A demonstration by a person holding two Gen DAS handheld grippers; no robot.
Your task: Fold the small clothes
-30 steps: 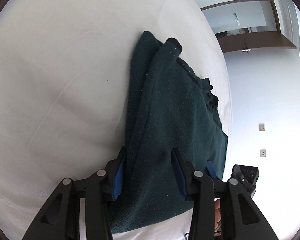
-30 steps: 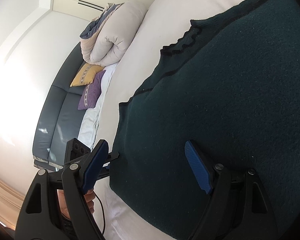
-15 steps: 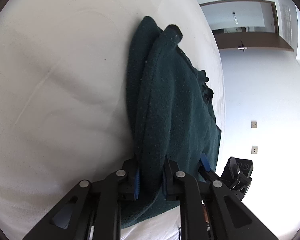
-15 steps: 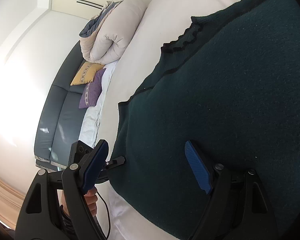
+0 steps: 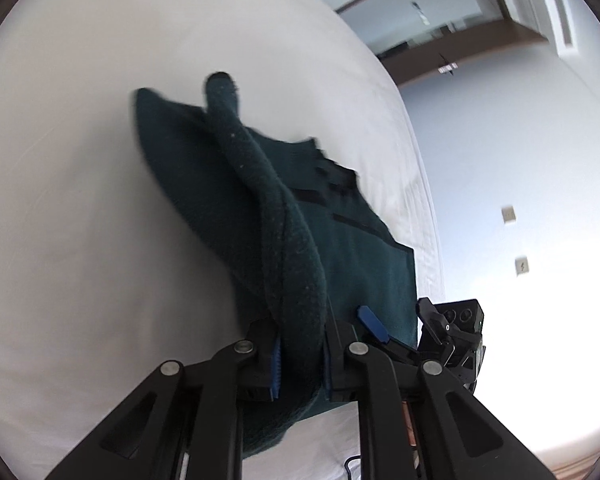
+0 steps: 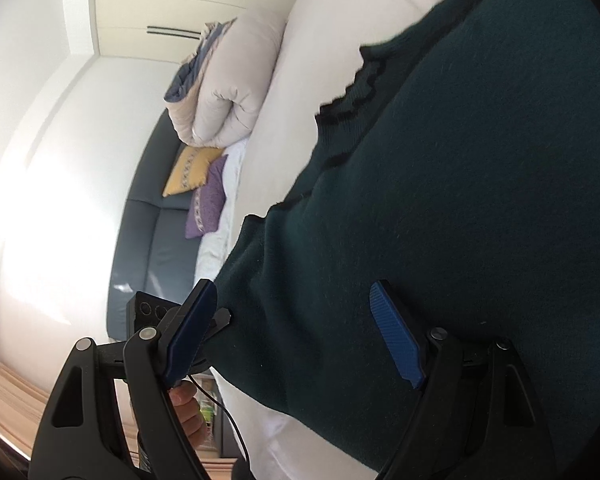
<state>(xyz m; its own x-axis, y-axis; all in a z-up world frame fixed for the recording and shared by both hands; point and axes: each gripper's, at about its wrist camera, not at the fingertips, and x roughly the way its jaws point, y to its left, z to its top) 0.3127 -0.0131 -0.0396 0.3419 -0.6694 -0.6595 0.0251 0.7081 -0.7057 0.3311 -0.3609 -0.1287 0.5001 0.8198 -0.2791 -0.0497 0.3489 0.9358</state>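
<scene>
A dark green knitted garment (image 5: 352, 256) lies on the white bed (image 5: 80, 220). My left gripper (image 5: 300, 356) is shut on a thick fold of its near edge and lifts that fold into a ridge. In the right wrist view the same garment (image 6: 460, 184) fills the right side, with its black-trimmed edge toward the far left. My right gripper (image 6: 296, 336) is open, its blue pads spread wide over the garment's near edge. The right gripper also shows in the left wrist view (image 5: 380, 326), beside the left one.
A rolled beige duvet (image 6: 228, 92) lies at the far end of the bed. A grey sofa (image 6: 144, 248) with yellow and purple cushions (image 6: 200, 188) stands beyond the bed. A white wall with sockets (image 5: 516, 240) and a doorway are on the other side.
My left gripper closed on the garment's edge fold and has lifted it, pulling the cloth up into a ridge. My right gripper has stayed open over the garment.
</scene>
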